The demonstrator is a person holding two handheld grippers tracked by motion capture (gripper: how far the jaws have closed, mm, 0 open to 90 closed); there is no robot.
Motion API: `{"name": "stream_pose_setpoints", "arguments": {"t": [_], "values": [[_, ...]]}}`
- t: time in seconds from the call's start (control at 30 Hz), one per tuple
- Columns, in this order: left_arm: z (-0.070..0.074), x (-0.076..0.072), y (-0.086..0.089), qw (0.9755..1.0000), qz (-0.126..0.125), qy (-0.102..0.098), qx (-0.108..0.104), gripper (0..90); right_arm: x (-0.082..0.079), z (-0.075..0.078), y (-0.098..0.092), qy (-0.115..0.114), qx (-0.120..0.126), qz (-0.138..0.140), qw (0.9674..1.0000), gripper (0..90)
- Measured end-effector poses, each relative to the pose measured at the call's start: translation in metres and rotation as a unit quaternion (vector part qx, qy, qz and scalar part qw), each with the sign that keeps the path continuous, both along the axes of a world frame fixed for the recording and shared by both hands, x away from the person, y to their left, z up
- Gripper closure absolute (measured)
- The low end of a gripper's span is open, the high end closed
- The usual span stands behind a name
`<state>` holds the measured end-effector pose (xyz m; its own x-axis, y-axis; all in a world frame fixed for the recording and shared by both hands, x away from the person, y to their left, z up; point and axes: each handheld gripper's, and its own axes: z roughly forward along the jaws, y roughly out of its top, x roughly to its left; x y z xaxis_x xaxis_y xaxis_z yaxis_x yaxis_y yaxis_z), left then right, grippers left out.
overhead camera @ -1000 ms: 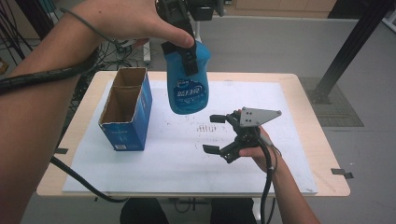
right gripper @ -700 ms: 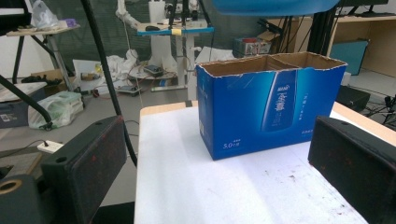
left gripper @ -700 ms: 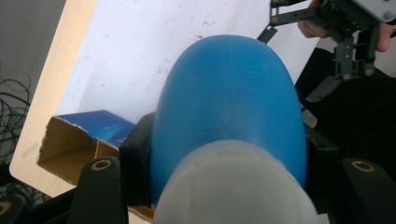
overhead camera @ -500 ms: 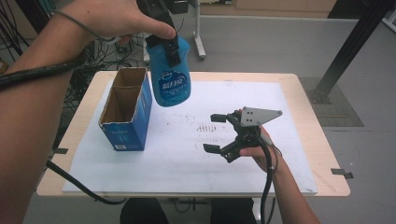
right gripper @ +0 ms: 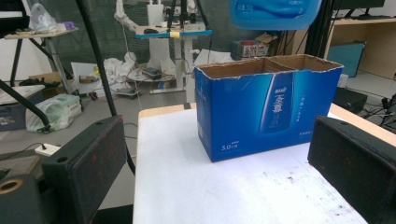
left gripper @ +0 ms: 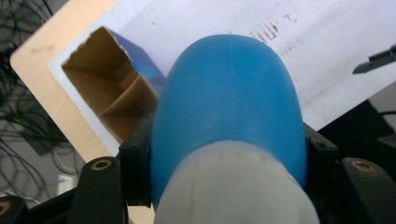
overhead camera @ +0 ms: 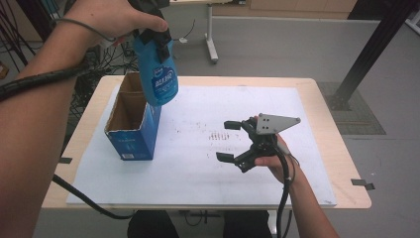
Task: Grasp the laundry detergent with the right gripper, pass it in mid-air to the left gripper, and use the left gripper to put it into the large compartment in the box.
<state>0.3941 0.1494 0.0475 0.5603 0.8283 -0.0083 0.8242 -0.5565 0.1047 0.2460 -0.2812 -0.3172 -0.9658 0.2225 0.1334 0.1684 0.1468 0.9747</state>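
Bottle travel is the change: the left tongs [overhead camera: 151, 29], pinching a blue bottle [overhead camera: 159, 74] near its top, have carried it leftward from over the white sheet [overhead camera: 198, 163] until it hangs above the open blue carton [overhead camera: 130, 134]. Lowering it into a compartment looks like the next step. The right tongs [overhead camera: 229, 141] have kept still, spread and holding nothing, low over the worktop [overhead camera: 337, 148]. Beyond lie a grey floor, cables and a black stand leg.
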Motion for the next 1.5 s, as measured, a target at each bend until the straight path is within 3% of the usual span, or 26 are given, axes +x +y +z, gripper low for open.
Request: {"name": "stream_pose_setpoints", "arguments": {"t": [0.07, 0.17, 0.27, 0.4, 0.53, 0.73, 1.07, 1.5], "values": [[0.000, 0.003, 0.009, 0.9996, 0.025, 0.005, -0.009, 37.7, 0.000, 0.000, 0.000, 0.000, -0.001, 0.000, 1.0000, 4.7], [0.000, 0.003, 0.017, 0.9990, 0.044, 0.001, -0.012, 37.7, -0.001, 0.000, 0.000, 0.000, -0.002, -0.001, 1.0000, 4.7], [0.001, 0.003, 0.024, 0.9963, 0.085, -0.005, -0.010, 37.7, -0.001, 0.000, 0.000, 0.000, -0.001, -0.002, 1.0000, 4.7], [-0.001, 0.006, 0.033, 0.9939, 0.110, -0.005, -0.005, 37.7, -0.002, 0.000, 0.001, -0.001, 0.000, 0.000, 1.0000, 4.7], [-0.003, 0.010, 0.044, 0.9884, 0.152, -0.002, 0.000, 37.8, -0.002, 0.000, 0.001, -0.002, 0.001, 0.001, 1.0000, 4.7], [-0.011, 0.013, 0.056, 0.9815, 0.191, -0.006, 0.013, 37.7, -0.002, 0.001, 0.000, -0.002, 0.000, 0.000, 1.0000, 4.3], [-0.024, 0.015, 0.075, 0.9722, 0.234, -0.009, 0.013, 37.7, -0.003, 0.000, -0.001, -0.002, 0.001, -0.003, 1.0000, 3.9], [-0.042, 0.019, 0.082, 0.9685, 0.249, -0.001, 0.013, 37.7, -0.003, -0.001, -0.003, 0.001, 0.005, -0.004, 1.0000, 2.8]]}}
